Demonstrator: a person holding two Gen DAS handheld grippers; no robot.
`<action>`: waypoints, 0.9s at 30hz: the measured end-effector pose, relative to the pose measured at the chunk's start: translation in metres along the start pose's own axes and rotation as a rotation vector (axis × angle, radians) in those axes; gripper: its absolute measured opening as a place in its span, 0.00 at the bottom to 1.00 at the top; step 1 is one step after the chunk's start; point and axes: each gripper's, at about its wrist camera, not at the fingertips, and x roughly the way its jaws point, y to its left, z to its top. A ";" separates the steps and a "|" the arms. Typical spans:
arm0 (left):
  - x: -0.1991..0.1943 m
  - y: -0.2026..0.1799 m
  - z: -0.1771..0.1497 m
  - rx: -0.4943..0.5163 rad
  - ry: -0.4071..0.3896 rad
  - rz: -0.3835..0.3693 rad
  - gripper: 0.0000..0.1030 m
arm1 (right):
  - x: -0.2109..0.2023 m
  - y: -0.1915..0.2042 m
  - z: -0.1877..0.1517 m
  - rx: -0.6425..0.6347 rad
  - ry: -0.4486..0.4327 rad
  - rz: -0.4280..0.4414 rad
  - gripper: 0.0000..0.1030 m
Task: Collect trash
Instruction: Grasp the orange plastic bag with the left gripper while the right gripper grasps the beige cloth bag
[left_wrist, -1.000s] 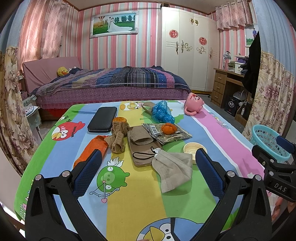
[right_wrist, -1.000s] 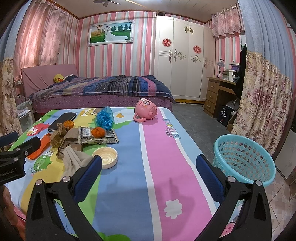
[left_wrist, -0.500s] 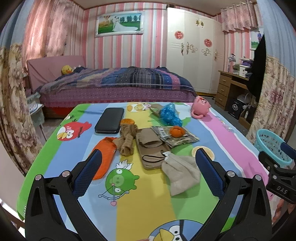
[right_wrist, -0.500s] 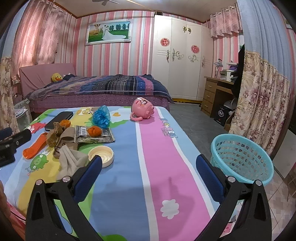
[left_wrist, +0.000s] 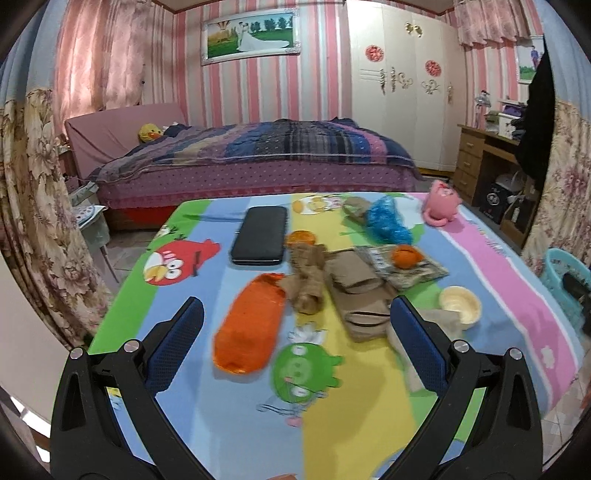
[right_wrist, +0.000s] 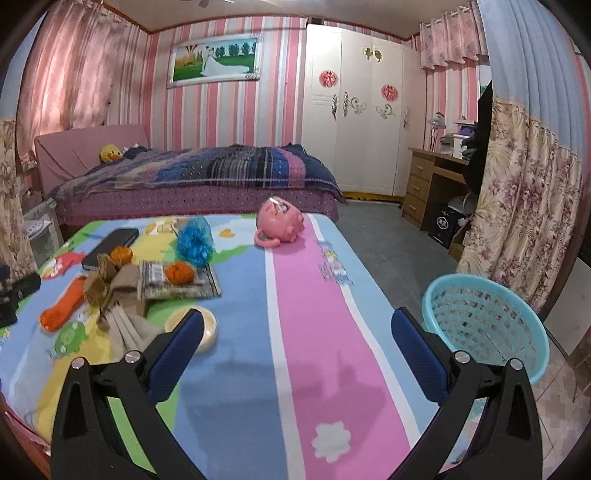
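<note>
the left gripper (left_wrist: 295, 328) is hovering wide and empty with the orange wrapper (left_wrist: 251, 326) lying just ahead between its fingers, looking light, crinkly and slippery, best pinched across its flattened middle.

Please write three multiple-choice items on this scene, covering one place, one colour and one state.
1. Where does the basket stand?
A. on the bed
B. on the floor right of the table
C. on the table, among the litter

2. What colour is the toy at the table's far end?
A. pink
B. green
C. black

3. How is the right gripper?
A. shut on a wrapper
B. shut on nothing
C. open and holding nothing

Answers: 1 B, the right wrist view shows it on the tiles beside the table. 2 A, it is pink in both views. 3 C, the jaws stand wide apart with only tablecloth between them.
</note>
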 end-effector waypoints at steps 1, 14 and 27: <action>0.004 0.008 0.000 0.000 0.005 0.017 0.95 | 0.003 0.004 0.003 -0.002 -0.001 0.008 0.96; 0.052 0.049 -0.025 -0.033 0.112 0.083 0.95 | 0.052 0.050 -0.017 -0.066 0.064 0.094 0.96; 0.114 0.052 -0.027 -0.134 0.306 0.022 0.85 | 0.065 0.055 -0.019 -0.064 0.087 0.109 0.96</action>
